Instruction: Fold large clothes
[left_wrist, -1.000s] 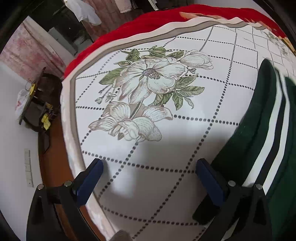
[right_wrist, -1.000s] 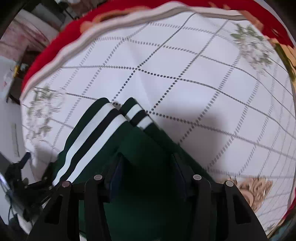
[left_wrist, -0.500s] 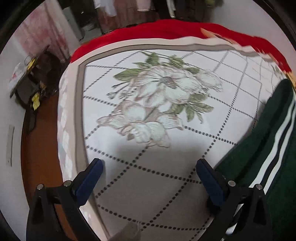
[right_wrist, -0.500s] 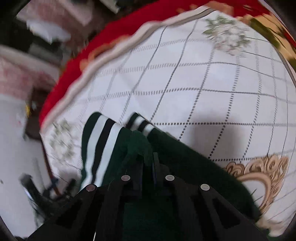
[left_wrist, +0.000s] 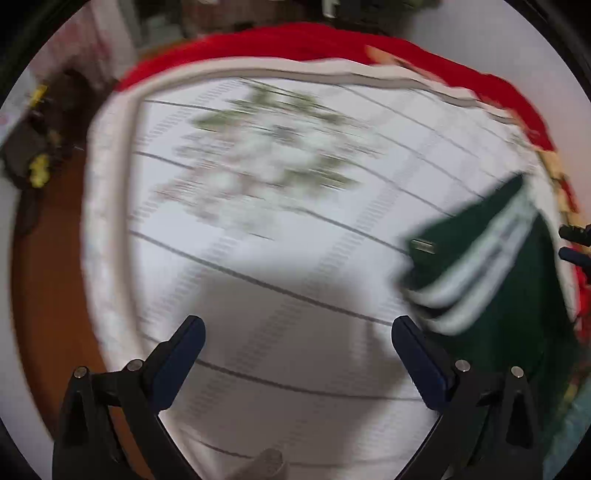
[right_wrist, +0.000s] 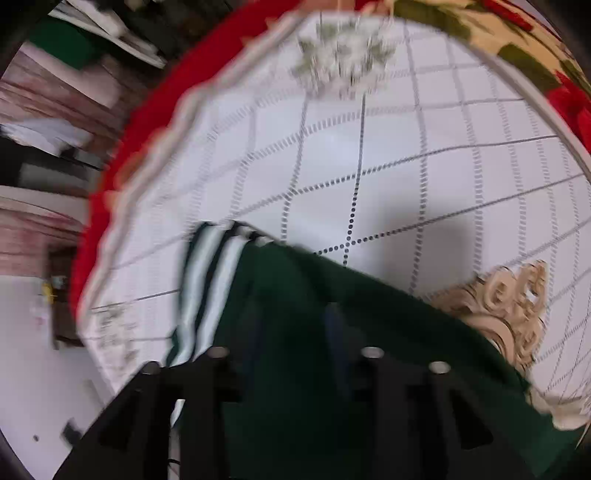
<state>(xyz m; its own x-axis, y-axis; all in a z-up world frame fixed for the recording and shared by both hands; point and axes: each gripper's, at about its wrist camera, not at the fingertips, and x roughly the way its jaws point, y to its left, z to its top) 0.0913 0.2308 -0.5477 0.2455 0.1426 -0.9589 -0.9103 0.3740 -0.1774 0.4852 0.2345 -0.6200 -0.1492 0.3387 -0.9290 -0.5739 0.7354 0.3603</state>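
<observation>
A dark green garment with white and black stripes (left_wrist: 491, 266) lies on a white bedspread (left_wrist: 258, 229) printed with a dotted grid and flowers. In the left wrist view it is at the right, and my left gripper (left_wrist: 297, 343) is open and empty above the bedspread, to the garment's left. In the right wrist view the garment (right_wrist: 332, 332) fills the lower middle. My right gripper (right_wrist: 291, 328) hangs over the green cloth with its blue fingers (right_wrist: 334, 328) a little apart. Blur hides whether cloth is pinched between them.
A red blanket (left_wrist: 295, 37) edges the far side of the bed. A wooden floor (left_wrist: 48, 277) and a dark chair with clutter (left_wrist: 33, 147) are to the left. A gold ornament print (right_wrist: 506, 310) lies right of the garment. Shelves and furniture (right_wrist: 55, 92) stand beyond the bed.
The left gripper has swung left and back, so the garment sits farther right. The right gripper closed on the green cloth half a second ago, and its fingers now show a wider gap; both views are blurred.
</observation>
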